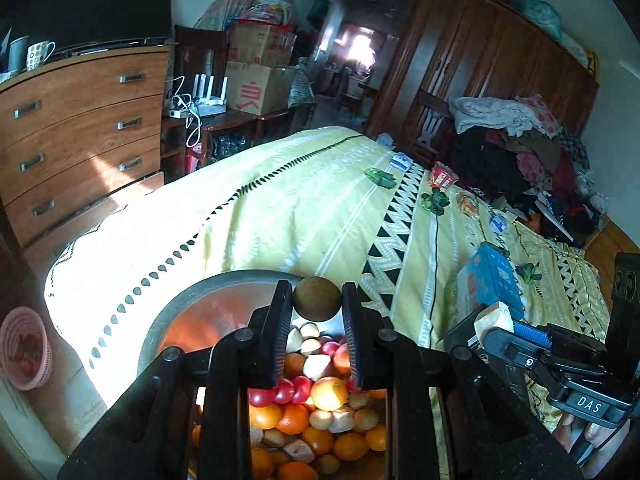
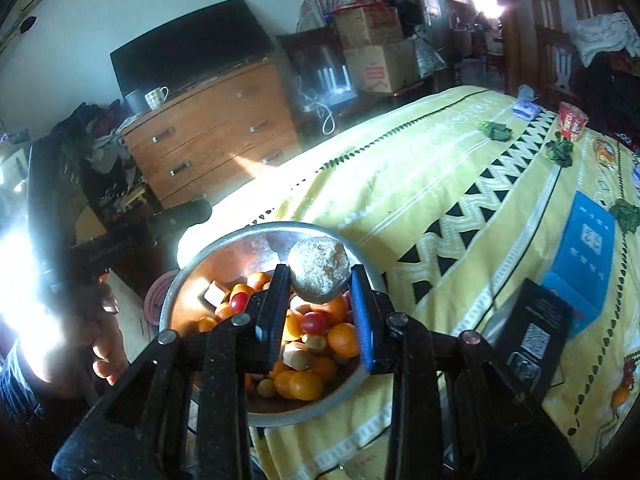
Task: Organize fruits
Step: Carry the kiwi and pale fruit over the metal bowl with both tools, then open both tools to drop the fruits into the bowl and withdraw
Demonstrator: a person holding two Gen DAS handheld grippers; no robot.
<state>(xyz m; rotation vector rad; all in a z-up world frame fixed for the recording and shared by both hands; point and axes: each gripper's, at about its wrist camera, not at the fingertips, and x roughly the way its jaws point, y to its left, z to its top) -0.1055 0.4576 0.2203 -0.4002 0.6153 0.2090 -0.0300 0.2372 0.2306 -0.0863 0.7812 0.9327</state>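
Note:
A metal bowl (image 1: 224, 286) (image 2: 200, 264) full of mixed fruit sits at the near edge of a yellow bedspread: oranges (image 1: 329, 393) (image 2: 343, 339), red cherry tomatoes (image 1: 285, 391) (image 2: 314, 322) and pale chunks. My left gripper (image 1: 317, 300) is shut on a small round brown fruit (image 1: 317, 299) and holds it above the bowl. My right gripper (image 2: 320, 276) is shut on a pale, rough round fruit (image 2: 318, 269), also above the bowl. The right gripper shows at the right of the left wrist view (image 1: 520, 340), with its fruit (image 1: 494, 318).
The bedspread (image 1: 304, 208) (image 2: 440, 184) carries a blue box (image 1: 494, 280) (image 2: 586, 252), a red cup (image 1: 443, 175) (image 2: 572, 121), green leafy pieces (image 1: 380, 177) and small packets. A pink basket (image 1: 25, 346) stands on the floor at left. A wooden dresser (image 1: 80, 128) and a wardrobe (image 1: 480, 64) stand behind.

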